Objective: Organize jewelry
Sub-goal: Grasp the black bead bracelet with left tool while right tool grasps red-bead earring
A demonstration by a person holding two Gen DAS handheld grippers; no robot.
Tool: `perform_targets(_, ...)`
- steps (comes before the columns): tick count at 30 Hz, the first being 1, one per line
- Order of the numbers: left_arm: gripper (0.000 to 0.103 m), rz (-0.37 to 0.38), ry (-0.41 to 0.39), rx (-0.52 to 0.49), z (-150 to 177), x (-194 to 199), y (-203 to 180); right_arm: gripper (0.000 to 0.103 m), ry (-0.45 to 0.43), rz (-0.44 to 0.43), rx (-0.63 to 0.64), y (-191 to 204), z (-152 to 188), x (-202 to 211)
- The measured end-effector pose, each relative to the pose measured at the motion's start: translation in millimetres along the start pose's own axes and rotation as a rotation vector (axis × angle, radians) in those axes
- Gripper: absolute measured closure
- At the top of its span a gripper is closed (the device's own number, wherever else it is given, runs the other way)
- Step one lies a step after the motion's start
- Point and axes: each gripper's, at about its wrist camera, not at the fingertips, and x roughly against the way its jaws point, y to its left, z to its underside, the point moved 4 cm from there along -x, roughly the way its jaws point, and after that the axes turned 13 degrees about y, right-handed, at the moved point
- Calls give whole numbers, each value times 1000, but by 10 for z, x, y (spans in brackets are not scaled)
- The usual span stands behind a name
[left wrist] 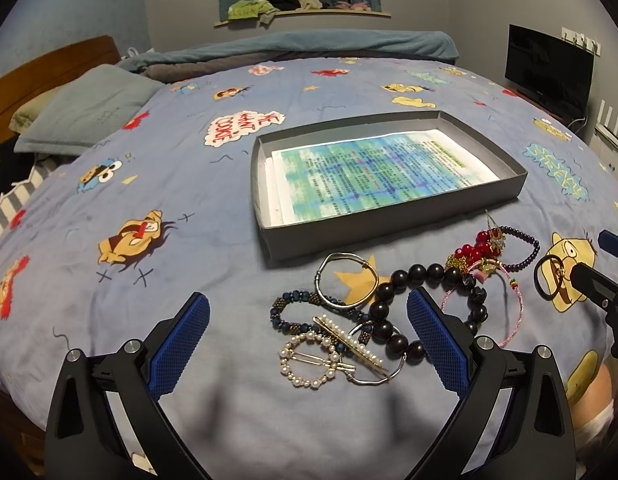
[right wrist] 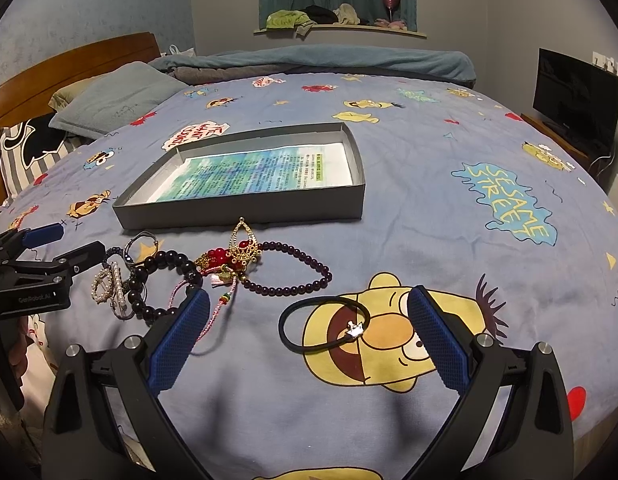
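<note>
Jewelry lies in a loose heap on the blue cartoon-print bedspread [left wrist: 109, 184], just in front of the shallow grey cardboard box [left wrist: 389, 220]; nothing from the heap is in the box. Box floor is lined with a printed blue-green paper sheet [left wrist: 373, 172].

Heap, largest to smallest:
- dark round-bead bracelet [left wrist: 393, 312], overlapping its neighbours
- small purple-bead bracelet [right wrist: 297, 268], at the right of the heap
- plain silver metal bangle [left wrist: 347, 278], nearest the box
- dark blue beaded bracelet [left wrist: 293, 308], left edge
- pink woven cord bracelet [left wrist: 513, 312]
- round pearl hair clip [left wrist: 309, 364] with a straight pearl bar clip [left wrist: 351, 340] laid across it
- red glass beads with a gold teardrop filigree pendant [right wrist: 243, 246] on top

Black elastic hair tie with a small silver charm [right wrist: 329, 326] lies apart, to the right of the heap.

Left gripper [left wrist: 309, 340]: jaws spread wide, hovering over the pearl clips, holding nothing. Right gripper [right wrist: 309, 340]: jaws spread wide either side of the hair tie, not touching it.
</note>
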Motion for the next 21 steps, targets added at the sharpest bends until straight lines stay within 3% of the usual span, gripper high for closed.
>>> perform_targets(9, 5, -1, 8, -6, -5, -83, 28, 5, 0, -17, -4, 26, -23, -75)
perform_targets(21, 5, 17, 16, -27, 37, -224, 131, 6, -16, -40, 56, 327, -336, -398)
